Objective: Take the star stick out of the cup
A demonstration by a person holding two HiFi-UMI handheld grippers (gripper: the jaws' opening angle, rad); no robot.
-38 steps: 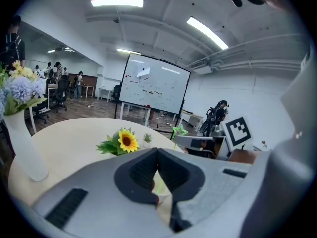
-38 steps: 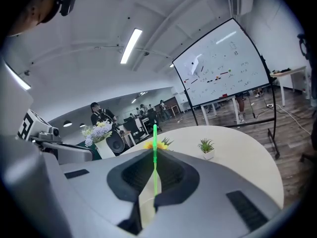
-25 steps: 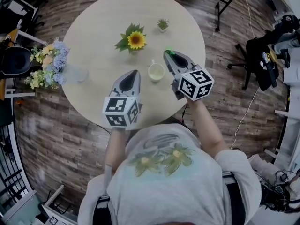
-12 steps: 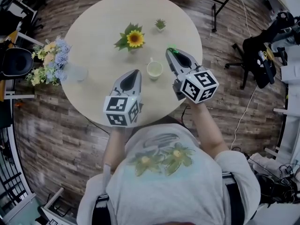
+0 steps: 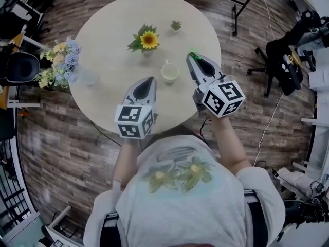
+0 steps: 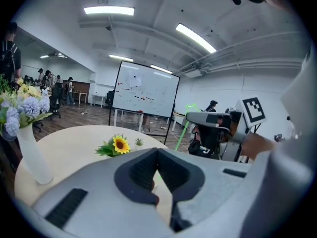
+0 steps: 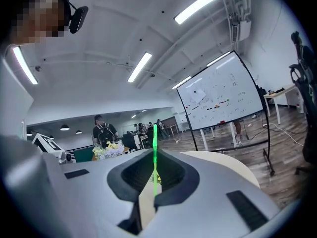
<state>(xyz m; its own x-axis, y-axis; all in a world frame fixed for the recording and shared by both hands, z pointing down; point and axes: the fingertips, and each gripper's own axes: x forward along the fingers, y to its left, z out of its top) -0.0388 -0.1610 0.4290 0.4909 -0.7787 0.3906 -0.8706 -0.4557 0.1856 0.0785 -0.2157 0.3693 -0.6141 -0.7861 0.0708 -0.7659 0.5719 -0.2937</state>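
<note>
A pale green cup [image 5: 170,72] stands on the round table [image 5: 113,35], near its front right. My right gripper [image 5: 192,56] is to the right of the cup and raised above the table, shut on the thin green star stick [image 5: 193,53]. In the right gripper view the stick [image 7: 155,138] rises straight up between the closed jaws of the right gripper [image 7: 154,156]. The left gripper view shows the stick's star [image 6: 191,108] at the right gripper's [image 6: 193,117] tip. My left gripper [image 5: 150,80] hovers in front of and to the left of the cup, shut and empty.
A sunflower decoration [image 5: 149,39] and a small potted plant [image 5: 176,25] stand at the table's far side. A vase of flowers [image 5: 59,63] and a clear glass [image 5: 88,77] sit at its left edge. Office chairs [image 5: 288,60] stand on the wooden floor to the right.
My right gripper has risen and drawn to the right, away from the cup, with the green stick in it. The left gripper has shifted slightly.
</note>
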